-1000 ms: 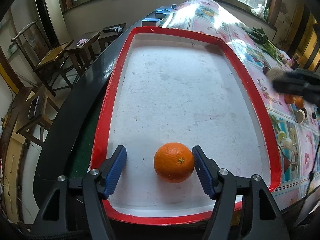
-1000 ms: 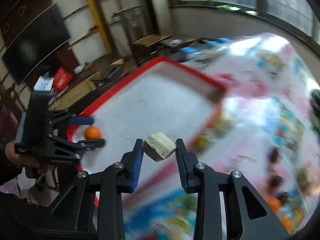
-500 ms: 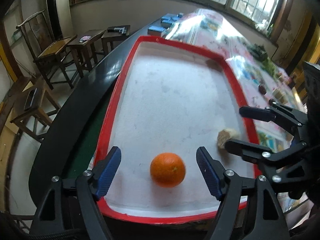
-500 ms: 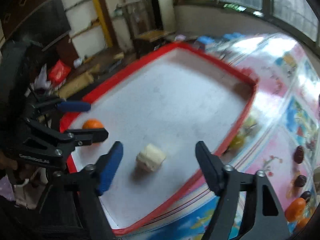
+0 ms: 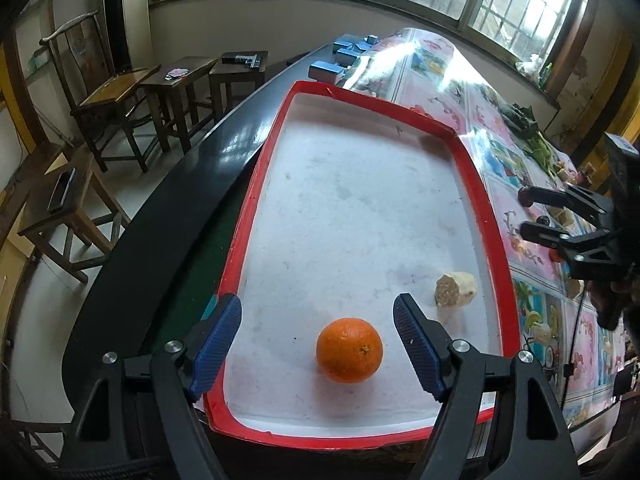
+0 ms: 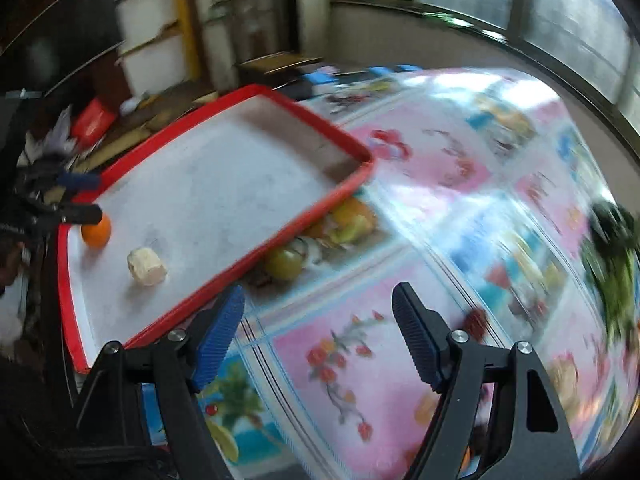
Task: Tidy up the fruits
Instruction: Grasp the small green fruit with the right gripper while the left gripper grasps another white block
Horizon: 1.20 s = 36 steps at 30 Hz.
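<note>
We are holding our left gripper (image 5: pixel 318 340) low over the near end of the red-rimmed tray (image 5: pixel 256 216), its blue-padded fingers (image 5: pixel 216 336) spread wide and gripping nothing. The orange (image 5: pixel 349 350) is sitting on the white tray floor between those fingers, nearer the right one and touching neither. Just beyond the right fingertip, a pale, rough-cut chunk of fruit (image 5: pixel 455 289) is lying on the tray floor close to the right-hand rim, apart from the orange.

We are keeping our right gripper (image 6: pixel 318 334) off the tray, above the patterned tablecloth (image 6: pixel 440 208), with its fingers likewise parted and empty. From the left wrist view this gripper is showing at the right edge, beyond the tray rim, its dark fingers pointing left over the cloth. To the left of the right gripper, the tray is lying with the pale chunk (image 6: pixel 147 267) and the orange (image 6: pixel 96 231) at its near end, and the left gripper is hovering by the orange there. Ahead and to the right, small dark and orange fruits are lying on the cloth, but motion blur is smearing them too much to name.

The cloth is carrying printed fruit and flower pictures; some curly lettering is showing beside the tray, yet we are finding it unreadable.
</note>
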{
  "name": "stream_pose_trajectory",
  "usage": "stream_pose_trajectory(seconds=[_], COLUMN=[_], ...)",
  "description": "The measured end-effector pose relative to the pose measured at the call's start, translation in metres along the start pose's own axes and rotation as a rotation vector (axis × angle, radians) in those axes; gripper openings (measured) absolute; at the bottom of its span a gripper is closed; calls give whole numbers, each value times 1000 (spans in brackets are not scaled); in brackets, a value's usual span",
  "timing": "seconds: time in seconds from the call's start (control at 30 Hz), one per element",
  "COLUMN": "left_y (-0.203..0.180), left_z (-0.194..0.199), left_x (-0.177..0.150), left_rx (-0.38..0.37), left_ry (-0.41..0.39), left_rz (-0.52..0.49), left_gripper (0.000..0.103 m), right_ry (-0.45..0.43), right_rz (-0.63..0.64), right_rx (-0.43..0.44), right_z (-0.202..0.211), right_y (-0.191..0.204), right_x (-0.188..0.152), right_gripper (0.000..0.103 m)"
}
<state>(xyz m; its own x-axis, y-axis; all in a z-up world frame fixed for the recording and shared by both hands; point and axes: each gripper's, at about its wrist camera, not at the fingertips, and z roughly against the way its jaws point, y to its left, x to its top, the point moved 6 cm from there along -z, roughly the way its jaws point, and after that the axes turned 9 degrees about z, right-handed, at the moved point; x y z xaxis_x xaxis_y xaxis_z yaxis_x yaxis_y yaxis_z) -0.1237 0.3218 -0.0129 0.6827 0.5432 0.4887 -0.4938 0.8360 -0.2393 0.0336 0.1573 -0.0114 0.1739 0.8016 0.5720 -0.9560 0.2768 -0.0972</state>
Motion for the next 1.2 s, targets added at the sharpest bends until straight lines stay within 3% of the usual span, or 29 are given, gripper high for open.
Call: stream_pose_trajectory(seconds=[0.23,0.37,0.4,0.47,0.6,0.73,0.93,1.07,1.2], left_y=[-3,-1,-1,-4,-20,-59,-152,-233,-288], left_z=[5,0,-1,-2,-3,-3,-16,-33,-42], left_x=[1,0,0,0,7,17,11,-25,-61], left_rx=[2,5,6,-1,-13,-68,-219,-317,-383], left_ry=[-12,6,9,16,11,11,54,127,180], left_rz=[-9,3,6,7,-48,-147,-325,-485,-585], left_gripper=[78,79,79,79,79,79,79,79,79], right_ry=[98,96,102,106,99,68,19,23,12], right_rz=[92,159,168,168,139,6,-238,-465,-574], right_rx=[123,139,150,188,188,172,109,44,-53], right_z=[-39,-47,-48,-49,-52,-35,31,69,103], right_y=[6,7,8,9,10,5,11,4,-11], right_x=[7,12,14,18,19,9,-72,-152,-193], right_gripper=[54,50,45,26,26,25,26,26,25])
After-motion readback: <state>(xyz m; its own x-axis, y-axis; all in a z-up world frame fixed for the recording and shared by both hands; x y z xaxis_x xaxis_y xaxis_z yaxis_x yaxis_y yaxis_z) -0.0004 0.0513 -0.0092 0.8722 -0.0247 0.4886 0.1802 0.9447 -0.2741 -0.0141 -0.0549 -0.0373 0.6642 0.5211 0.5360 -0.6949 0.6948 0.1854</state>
